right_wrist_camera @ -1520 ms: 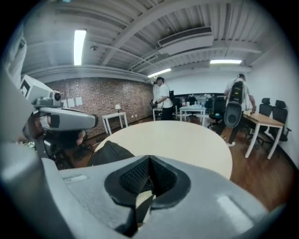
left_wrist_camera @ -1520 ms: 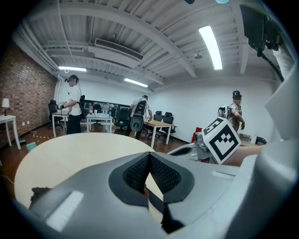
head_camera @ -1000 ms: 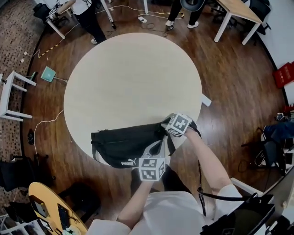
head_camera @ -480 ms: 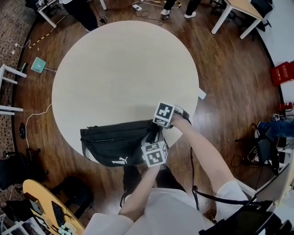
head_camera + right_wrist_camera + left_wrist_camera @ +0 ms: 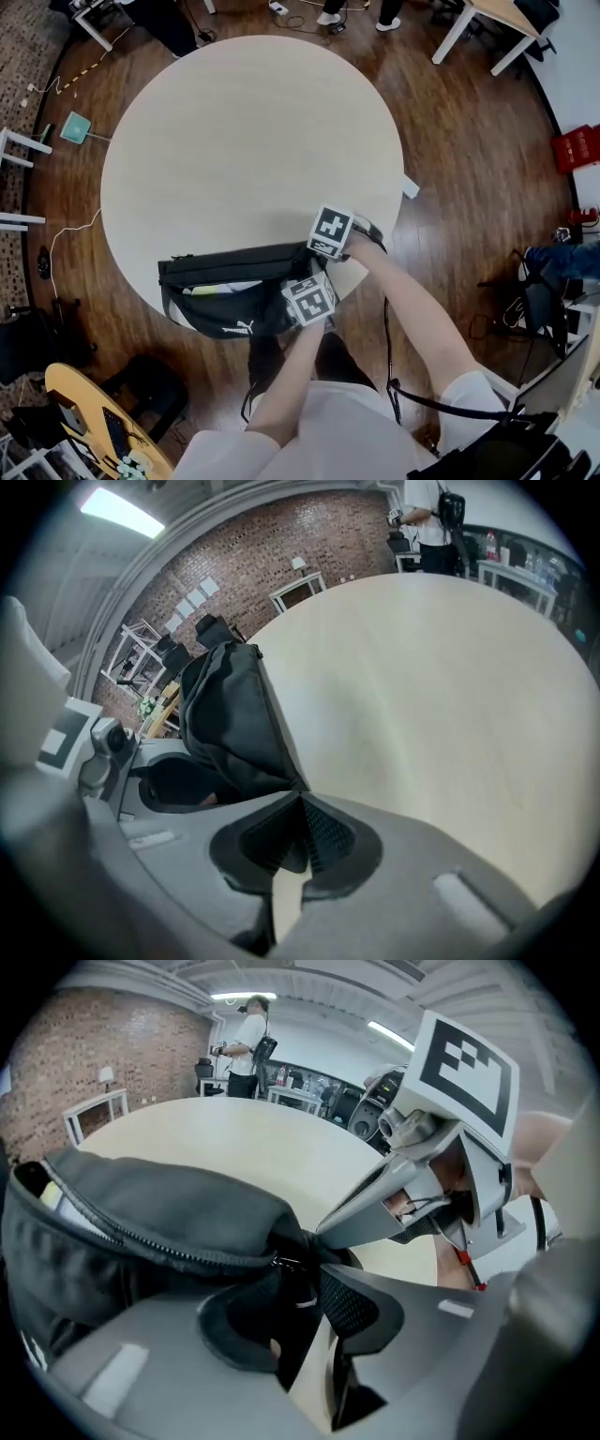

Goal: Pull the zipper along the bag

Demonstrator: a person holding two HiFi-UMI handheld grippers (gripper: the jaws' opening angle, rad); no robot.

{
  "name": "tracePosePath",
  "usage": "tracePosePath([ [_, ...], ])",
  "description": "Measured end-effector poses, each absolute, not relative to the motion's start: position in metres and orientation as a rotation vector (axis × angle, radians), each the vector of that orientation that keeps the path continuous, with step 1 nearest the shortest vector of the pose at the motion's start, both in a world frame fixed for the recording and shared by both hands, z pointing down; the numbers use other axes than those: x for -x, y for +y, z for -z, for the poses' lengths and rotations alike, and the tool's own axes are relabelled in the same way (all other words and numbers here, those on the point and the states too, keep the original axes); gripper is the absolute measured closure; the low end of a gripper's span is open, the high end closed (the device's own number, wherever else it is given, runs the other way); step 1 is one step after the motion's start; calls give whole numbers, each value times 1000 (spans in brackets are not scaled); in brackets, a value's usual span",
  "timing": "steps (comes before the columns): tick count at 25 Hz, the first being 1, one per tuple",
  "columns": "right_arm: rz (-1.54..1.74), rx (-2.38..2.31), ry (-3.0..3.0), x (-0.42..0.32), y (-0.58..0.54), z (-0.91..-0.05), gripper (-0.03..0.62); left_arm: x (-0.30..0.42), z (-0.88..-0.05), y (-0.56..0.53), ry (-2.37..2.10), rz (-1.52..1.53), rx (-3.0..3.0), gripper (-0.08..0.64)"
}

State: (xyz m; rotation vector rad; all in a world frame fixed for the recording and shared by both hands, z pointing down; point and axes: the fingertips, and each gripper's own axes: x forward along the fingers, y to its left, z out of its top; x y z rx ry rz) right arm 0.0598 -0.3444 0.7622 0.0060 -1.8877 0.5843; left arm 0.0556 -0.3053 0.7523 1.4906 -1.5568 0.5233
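A black waist bag (image 5: 230, 302) lies at the near edge of the round table (image 5: 244, 141). Its top zipper (image 5: 169, 1246) gapes, and pale contents (image 5: 220, 288) show inside. The slider (image 5: 279, 1262) sits at the bag's right end. My left gripper (image 5: 311, 281) is at that end. In the left gripper view its jaws (image 5: 298, 1283) are closing, with the slider and black fabric between them and a gap still at the pads. My right gripper (image 5: 319, 255) is shut on the bag's end fabric (image 5: 272, 761), with its pads (image 5: 314, 832) meeting.
The bag hangs slightly over the table's near rim, close to the person's body. Across the table a person (image 5: 248, 1040) stands beside white desks (image 5: 478, 28). Cables (image 5: 75, 253) lie on the wooden floor, and a red crate (image 5: 581, 150) stands at the right.
The left gripper has moved up against the bag's right end and its jaws have come apart. The bag's mouth now gapes and shows pale contents. The right gripper keeps its hold.
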Motion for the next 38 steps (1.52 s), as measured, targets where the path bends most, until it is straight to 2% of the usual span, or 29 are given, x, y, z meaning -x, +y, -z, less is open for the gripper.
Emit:
tracePosePath([
  [1,-592,-6,-1886,-59,-344,-762,603,-58,-752,-305,-1555,-534,-1506,419],
  [3,-590,-7,-1878,-58,-345,-763,603,-63,-747,-305,-1539,-539,-1521,511],
  [7,-531,-25,-1846,-60,-348,-765,603,-70,-737,-306,-1497,-515,-1516,536],
  [19,-523,-150,-1806,-65,-354,-766,603,-82,-690,-274,-1296,-434,-1650,541],
  [38,-445,-312,-1663,-72,-349,-771,601,59,-648,-212,-1185,-444,-1790,540],
])
